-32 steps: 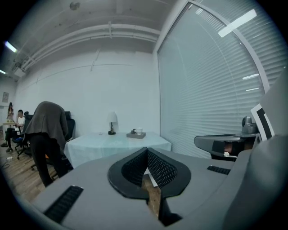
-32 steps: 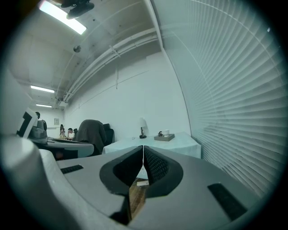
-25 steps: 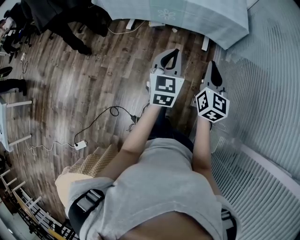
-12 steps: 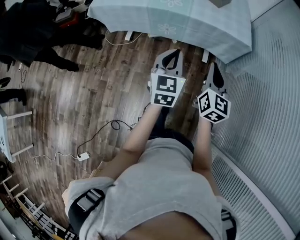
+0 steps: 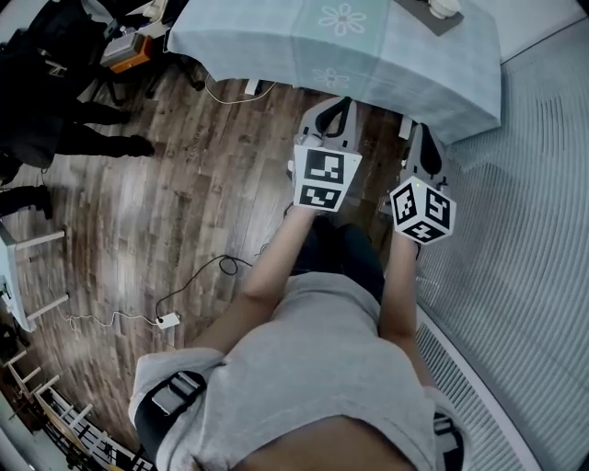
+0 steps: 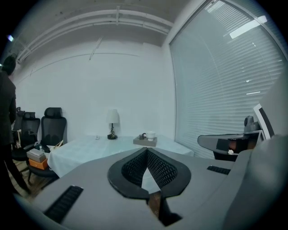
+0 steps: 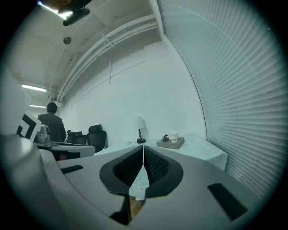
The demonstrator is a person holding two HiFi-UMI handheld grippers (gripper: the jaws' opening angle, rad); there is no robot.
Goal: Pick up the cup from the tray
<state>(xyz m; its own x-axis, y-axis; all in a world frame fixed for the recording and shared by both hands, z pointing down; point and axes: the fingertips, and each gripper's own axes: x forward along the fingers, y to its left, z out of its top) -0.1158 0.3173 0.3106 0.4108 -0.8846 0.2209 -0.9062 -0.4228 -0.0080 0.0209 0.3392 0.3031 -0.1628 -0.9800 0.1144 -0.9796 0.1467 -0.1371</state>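
In the head view, the person is standing on the wooden floor [image 5: 184,184] short of the table [image 5: 276,41], which is filling the top of the frame under a pale cloth. The tray [image 5: 416,17] is sitting at the top right edge with the cup [image 5: 445,7] on it, partly cut off. The left gripper [image 5: 335,112] and the right gripper [image 5: 424,147] are pointing side by side toward the table, both well apart from the tray.

In the left gripper view, the jaws are meeting at their tips with nothing between them. Beyond them, just right of centre, the tray [image 6: 145,141] is carrying the cup [image 6: 151,134], with a lamp [image 6: 112,123] further left on the same table.

In the right gripper view, the jaws are likewise pressed together and empty. The tray [image 7: 171,143] and cup [image 7: 173,136] are showing right of centre, near the blinds [image 7: 243,103], and the lamp [image 7: 140,127] is standing to their left.

The approach looks to be the step in hand; no reach has begun. The next move likely calls for closing the distance to the table's right end, spreading one gripper's jaws, probably the right one's, and lining them up on either side of the cup before squeezing and lifting it off the tray.
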